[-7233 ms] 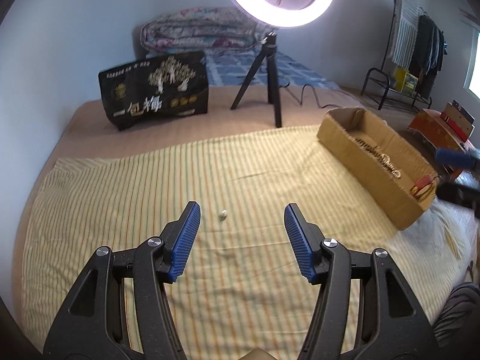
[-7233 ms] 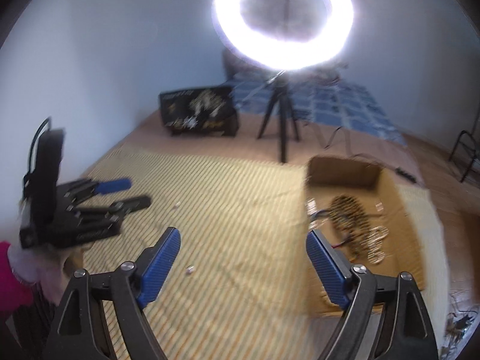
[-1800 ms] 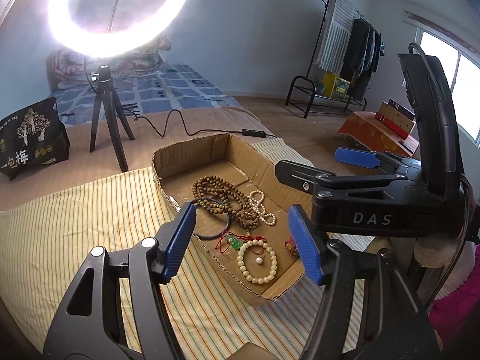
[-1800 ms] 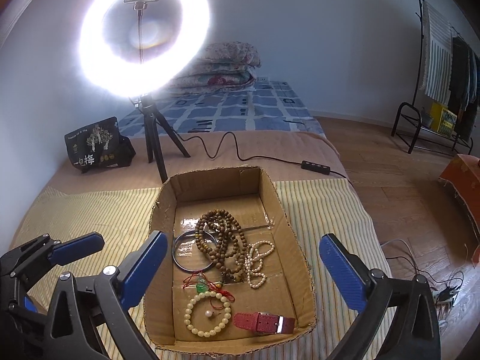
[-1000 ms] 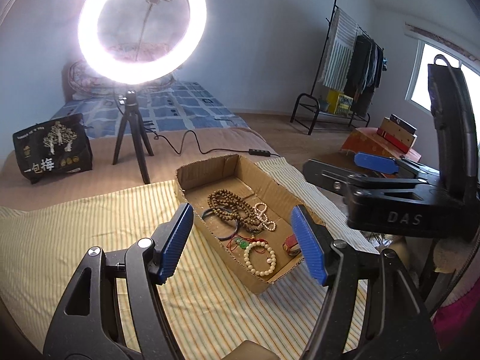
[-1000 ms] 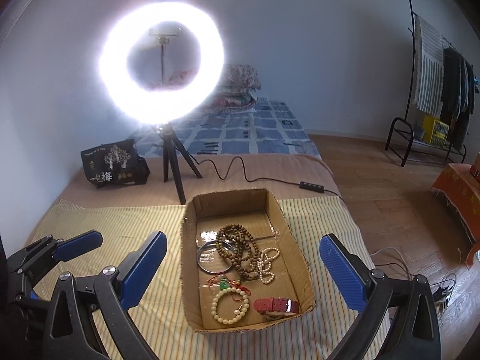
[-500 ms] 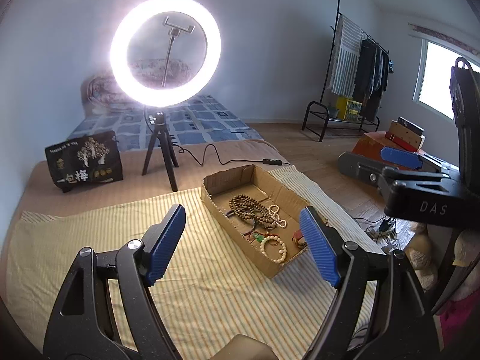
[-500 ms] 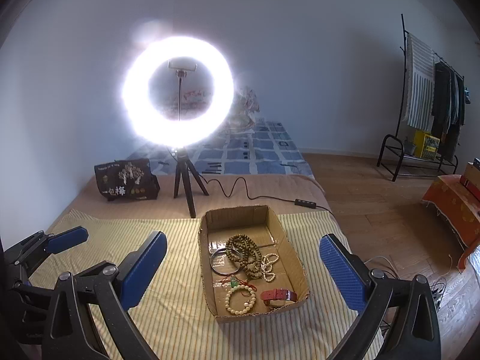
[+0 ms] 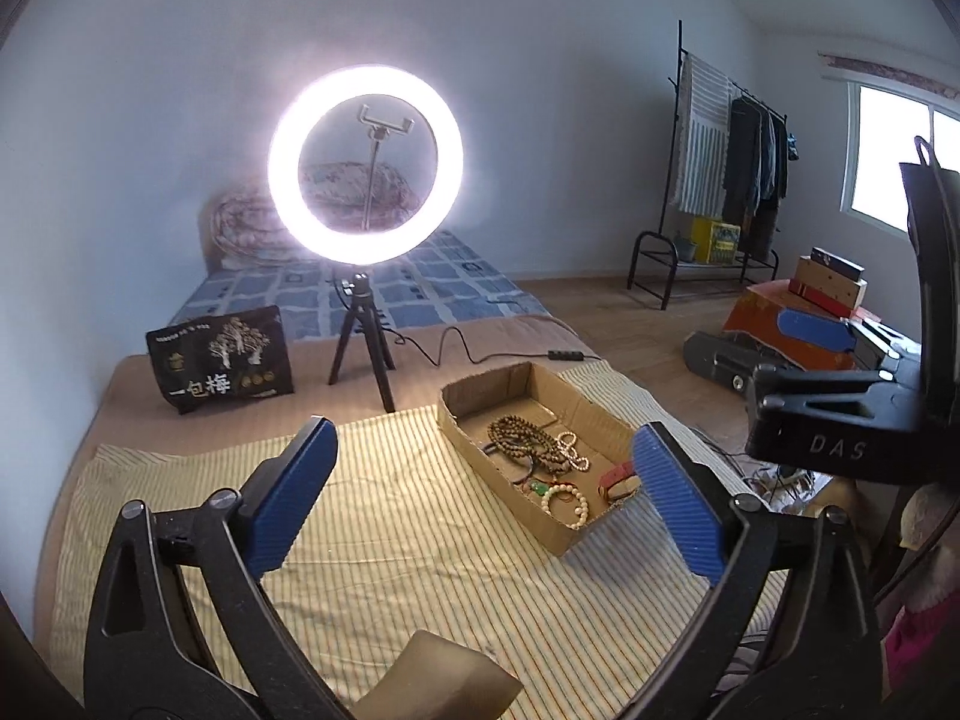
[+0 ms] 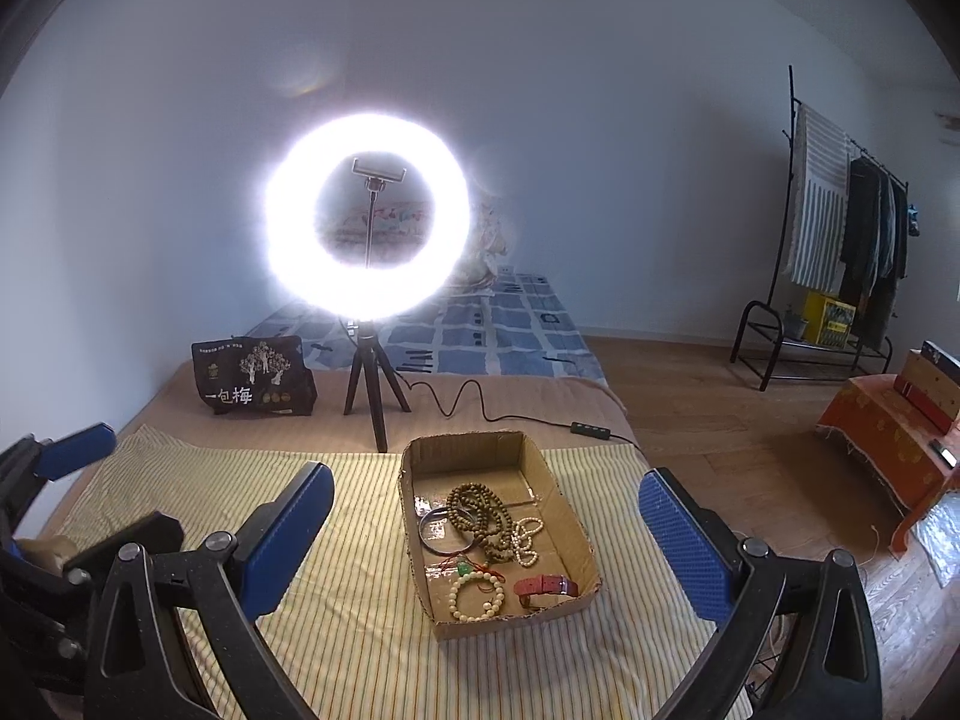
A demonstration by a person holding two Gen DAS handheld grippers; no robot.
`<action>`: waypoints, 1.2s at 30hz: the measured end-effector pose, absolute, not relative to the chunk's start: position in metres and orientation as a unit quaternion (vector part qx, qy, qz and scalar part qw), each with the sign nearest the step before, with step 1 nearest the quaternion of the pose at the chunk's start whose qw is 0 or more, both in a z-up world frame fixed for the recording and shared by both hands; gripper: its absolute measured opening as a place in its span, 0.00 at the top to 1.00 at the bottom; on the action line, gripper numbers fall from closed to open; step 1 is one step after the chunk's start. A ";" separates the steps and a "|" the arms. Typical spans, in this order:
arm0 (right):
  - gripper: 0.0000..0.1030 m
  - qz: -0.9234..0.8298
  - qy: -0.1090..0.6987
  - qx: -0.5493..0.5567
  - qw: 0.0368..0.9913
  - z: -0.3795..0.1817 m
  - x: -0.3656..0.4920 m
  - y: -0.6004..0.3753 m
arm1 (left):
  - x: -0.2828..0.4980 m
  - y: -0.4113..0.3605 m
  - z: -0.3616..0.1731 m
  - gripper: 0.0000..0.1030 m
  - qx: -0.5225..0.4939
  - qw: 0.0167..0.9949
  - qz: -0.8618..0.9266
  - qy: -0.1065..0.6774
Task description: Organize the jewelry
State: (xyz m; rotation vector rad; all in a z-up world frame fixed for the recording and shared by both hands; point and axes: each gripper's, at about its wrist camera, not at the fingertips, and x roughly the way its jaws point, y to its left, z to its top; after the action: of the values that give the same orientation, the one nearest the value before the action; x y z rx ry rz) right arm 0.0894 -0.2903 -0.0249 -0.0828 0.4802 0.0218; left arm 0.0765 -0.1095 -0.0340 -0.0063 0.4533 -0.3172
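Here the left gripper [image 9: 483,501] is opening wide, with nothing between its blue pads [image 9: 288,498]. The right gripper [image 10: 486,546] is spread wide too and holds nothing. Both hang above the striped cloth [image 10: 336,648], apart from the cardboard box [image 10: 591,546]. In the box lie brown beads [image 10: 480,507], a white bracelet [image 10: 478,597] and a red strap [image 10: 546,586]. A ring light [image 10: 367,217] glows beyond.

Each wrist camera looked forward and slightly down along its own blue fingers from above the striped cloth [image 9: 390,540]. The left view faced the cardboard box [image 9: 456,420] from its left, the right view squarely. Both stood well back and shared box, ring light [image 10: 366,216] and clothes rack [image 9: 708,180].
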 end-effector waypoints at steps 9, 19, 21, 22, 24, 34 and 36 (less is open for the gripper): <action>0.00 0.007 0.239 -0.032 0.971 -0.028 0.085 -0.289 | 0.067 -0.100 -0.026 0.01 -0.009 0.965 -0.141 0.220; 0.00 0.010 0.242 -0.033 0.970 -0.028 0.080 -0.287 | 0.065 -0.096 -0.026 0.00 -0.009 0.965 -0.135 0.224; 0.00 0.010 0.243 -0.033 0.969 -0.028 0.079 -0.287 | 0.063 -0.098 -0.027 0.00 -0.005 0.965 -0.135 0.223; 0.00 0.010 0.243 -0.033 0.969 -0.028 0.079 -0.287 | 0.062 -0.099 -0.026 0.00 -0.002 0.966 -0.135 0.222; 0.00 0.009 0.243 -0.034 0.969 -0.028 0.078 -0.287 | 0.061 -0.100 -0.027 0.00 -0.001 0.966 -0.136 0.221; 0.00 0.011 0.242 -0.035 0.970 -0.026 0.075 -0.288 | 0.057 -0.102 -0.026 0.00 -0.003 0.966 -0.137 0.221; 0.00 0.011 0.242 -0.036 0.969 -0.026 0.074 -0.288 | 0.057 -0.102 -0.026 0.00 0.000 0.965 -0.138 0.221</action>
State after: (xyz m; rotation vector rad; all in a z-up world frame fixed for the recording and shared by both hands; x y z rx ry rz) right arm 0.0743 -0.2880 -0.0261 -0.0726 0.4898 0.0231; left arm 0.0574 -0.1023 -0.0259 -0.0005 0.4477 -0.2791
